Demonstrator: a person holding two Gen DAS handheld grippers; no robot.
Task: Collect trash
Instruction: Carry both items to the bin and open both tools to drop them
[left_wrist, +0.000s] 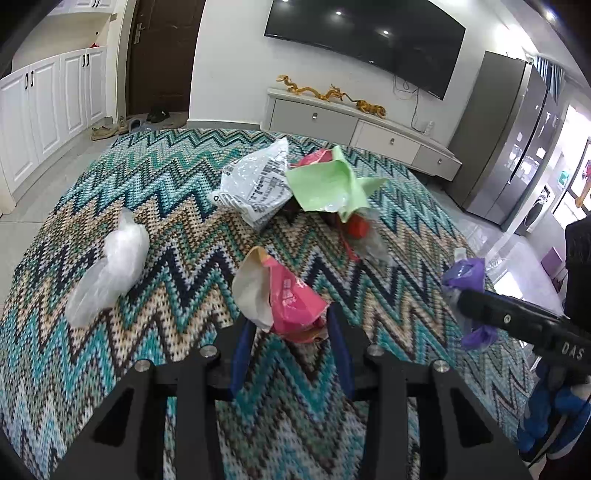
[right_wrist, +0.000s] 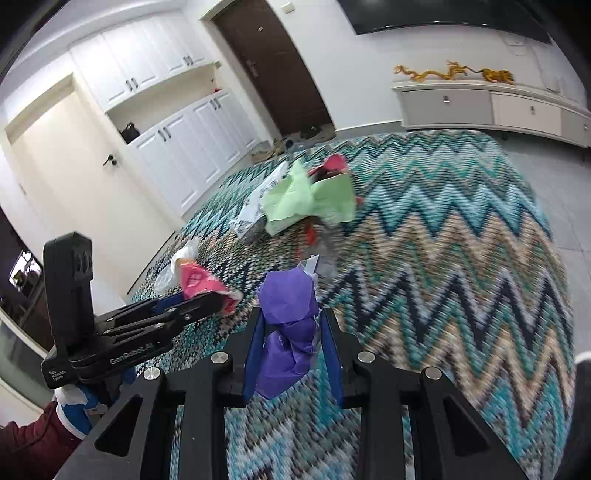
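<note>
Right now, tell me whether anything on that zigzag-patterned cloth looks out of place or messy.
Yes: crumpled wrappers litter the zigzag-patterned cloth. A light green plastic bag and a white printed bag lie heaped over red scraps at the far side; a clear plastic bag lies alone. The left gripper holds a pink-and-white wrapper, the right gripper a purple bag.

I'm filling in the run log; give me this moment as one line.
left gripper: shut on crumpled pink plastic wrapper | right gripper: shut on crumpled purple plastic bag | left on zigzag-patterned cloth: green wrapper pile, clear bag

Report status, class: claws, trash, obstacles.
Left claw shut on pink wrapper. Right claw shut on purple wrapper. Green-and-white pile and clear bag remain. Nothing blocking.
</note>
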